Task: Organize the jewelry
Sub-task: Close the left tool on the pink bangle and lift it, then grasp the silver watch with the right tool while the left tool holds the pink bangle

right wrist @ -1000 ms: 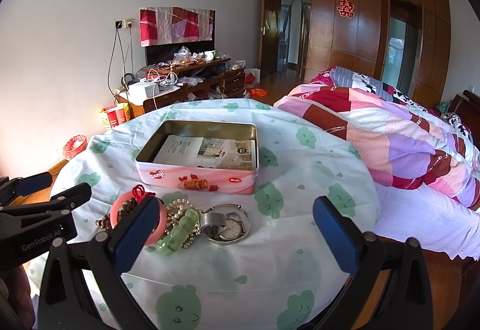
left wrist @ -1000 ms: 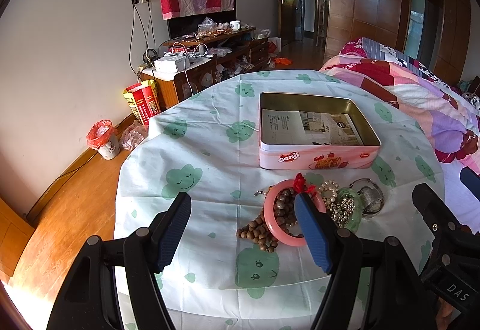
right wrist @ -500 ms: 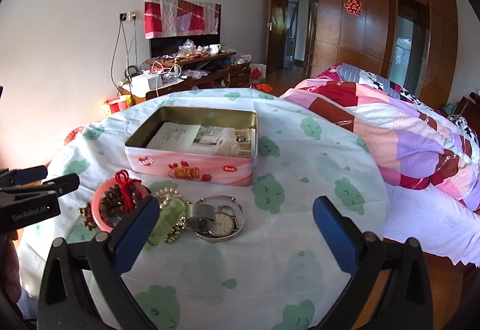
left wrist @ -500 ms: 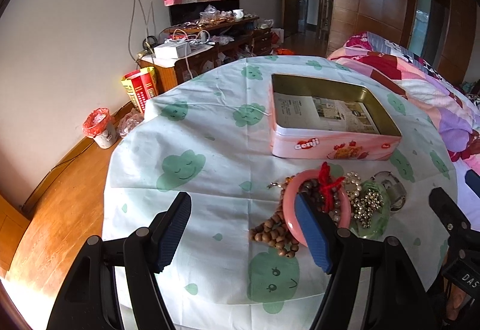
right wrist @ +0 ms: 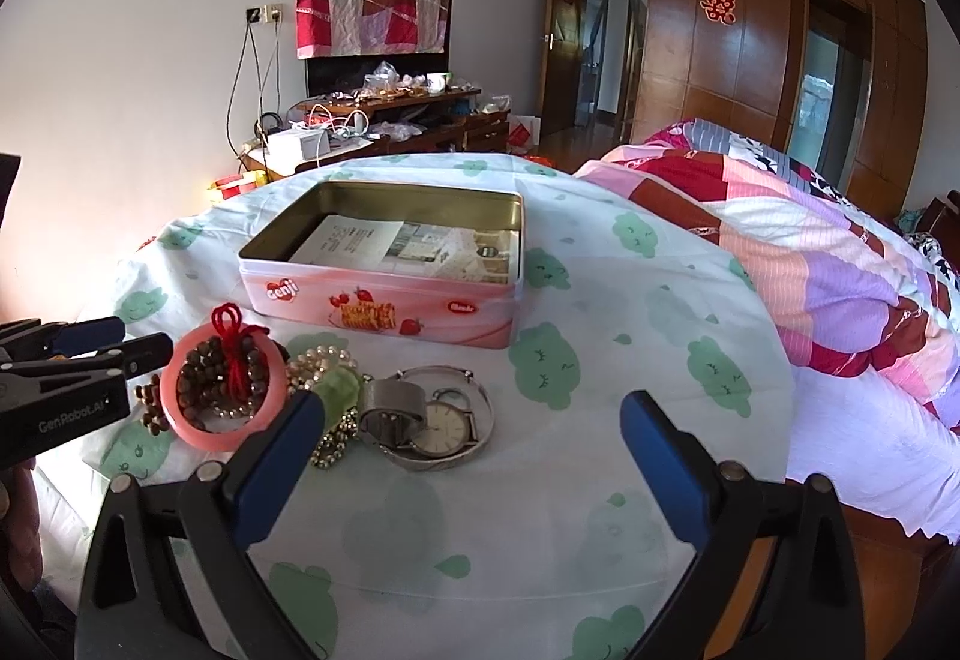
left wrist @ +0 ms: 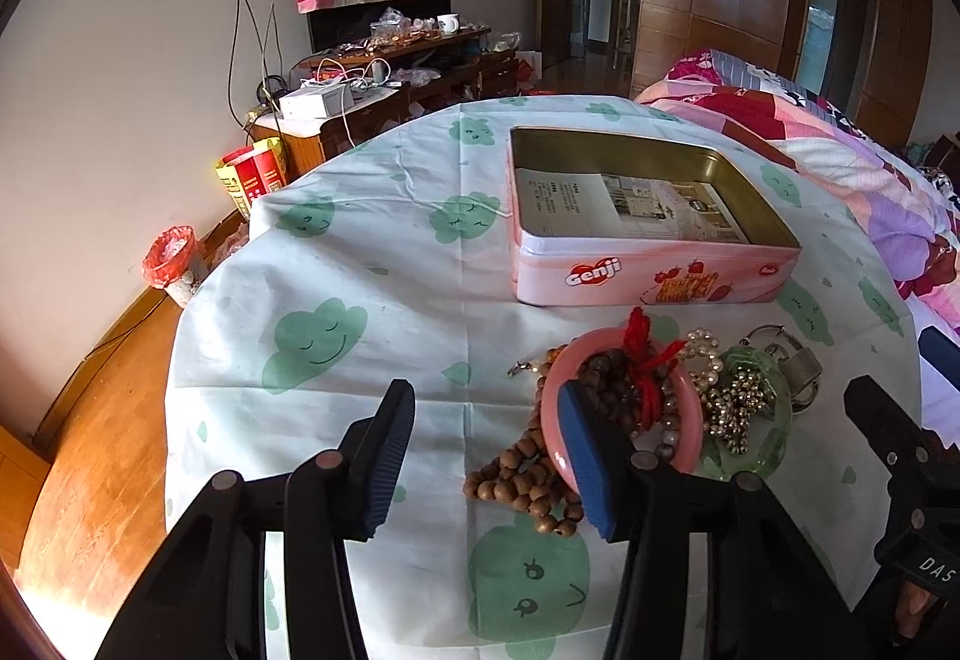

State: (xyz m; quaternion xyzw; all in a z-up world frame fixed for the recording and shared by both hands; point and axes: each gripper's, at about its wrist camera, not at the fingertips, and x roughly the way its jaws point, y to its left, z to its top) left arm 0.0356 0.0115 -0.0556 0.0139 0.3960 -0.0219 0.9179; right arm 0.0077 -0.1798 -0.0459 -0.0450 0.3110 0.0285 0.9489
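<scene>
Blue-padded jaws of the left gripper (left wrist: 486,456) have just been closing but stand apart with nothing pressed between them; only the brown bead string (left wrist: 528,480) lies in the gap. Its right pad sits at the near rim of the pink bangle (left wrist: 624,402), so the bangle lies forward and to that claw's right, and I judge the left hand the nearer one for it. The right gripper (right wrist: 474,462) is spread wide and holds nothing, the silver watch (right wrist: 432,423) lying flat just ahead of its left pad. Between bangle and watch the pearls (right wrist: 321,360), green bangle (right wrist: 339,387) and gold chain (right wrist: 333,438) lie heaped and touching. Beyond the heap the pink tin (right wrist: 384,309) stands open with only papers inside, its long side toward the jewelry, on the clouded tablecloth (right wrist: 600,360)
</scene>
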